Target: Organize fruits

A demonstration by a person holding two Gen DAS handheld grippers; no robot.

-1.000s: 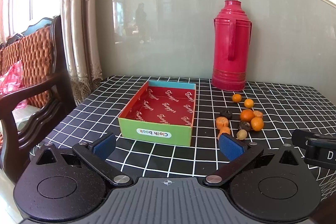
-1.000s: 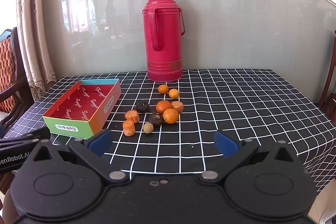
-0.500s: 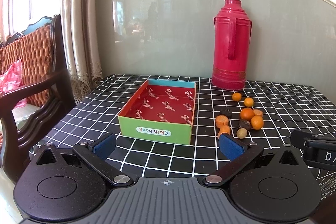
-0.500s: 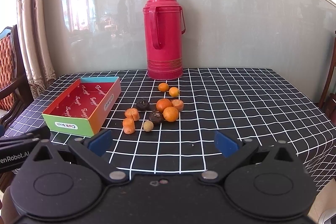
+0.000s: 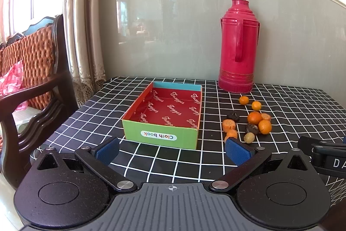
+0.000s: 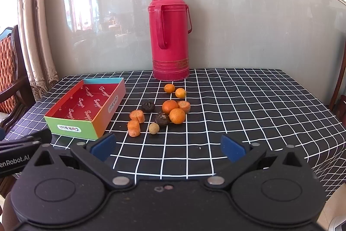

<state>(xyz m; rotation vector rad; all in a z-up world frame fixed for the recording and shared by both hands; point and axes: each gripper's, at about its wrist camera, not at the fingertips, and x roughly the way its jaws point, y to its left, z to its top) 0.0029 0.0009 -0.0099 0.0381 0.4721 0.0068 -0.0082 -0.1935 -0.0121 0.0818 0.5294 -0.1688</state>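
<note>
On the checked tablecloth (image 6: pixel 248 101) we see the box (image 6: pixel 71 120) ahead of our left gripper (image 5: pixel 172 151), the fruits (image 6: pixel 164 109) ahead of our right gripper (image 6: pixel 167 146); both spread wide, holding nothing.

Fruits (image 6: pixel 164 109) right of box (image 6: pixel 86 107)

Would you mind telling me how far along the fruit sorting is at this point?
Nothing looks done: the box holds nothing. Nothing is in hand either; the left claw and right claw are open and short of the pile. All the fruit pieces lie loose on the tablecloth.
</note>
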